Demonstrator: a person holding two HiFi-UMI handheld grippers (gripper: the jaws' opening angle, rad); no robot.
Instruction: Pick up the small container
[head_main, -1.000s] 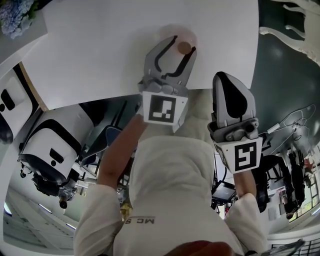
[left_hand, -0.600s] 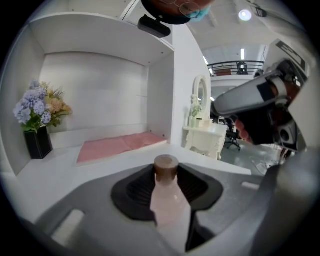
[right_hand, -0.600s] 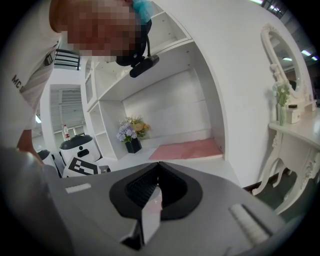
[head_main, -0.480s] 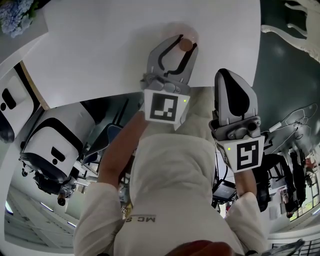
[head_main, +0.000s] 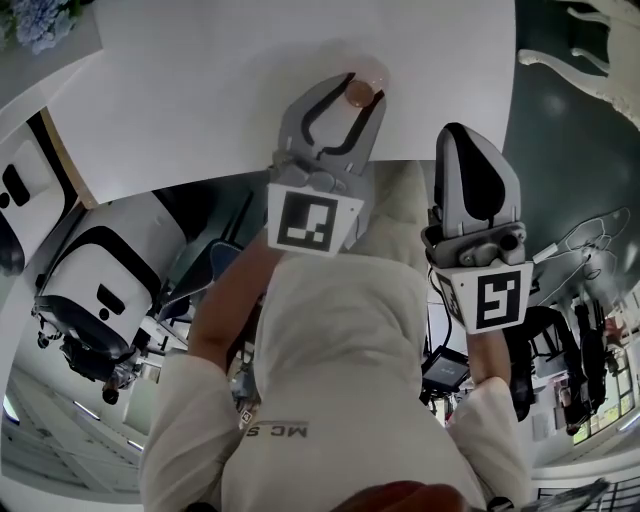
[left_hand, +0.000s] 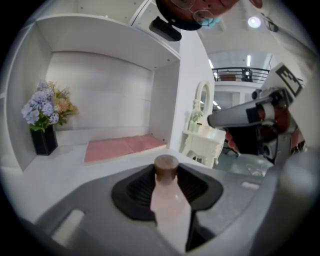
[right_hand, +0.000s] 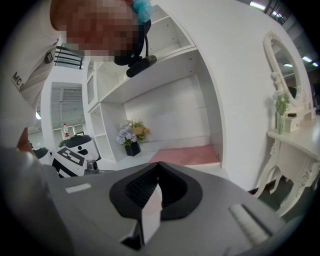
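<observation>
Left gripper (head_main: 358, 92), jaws just closed in, is clamping the container (left_hand: 169, 207) upright by its body at the table's (head_main: 230, 90) near edge, ready for lifting, while the right gripper (head_main: 466, 138) is idling shut and empty.

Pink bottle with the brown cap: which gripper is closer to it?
Left. The left gripper has just closed its jaws on the pink bottle; the right gripper is shut, off to its right.
</observation>
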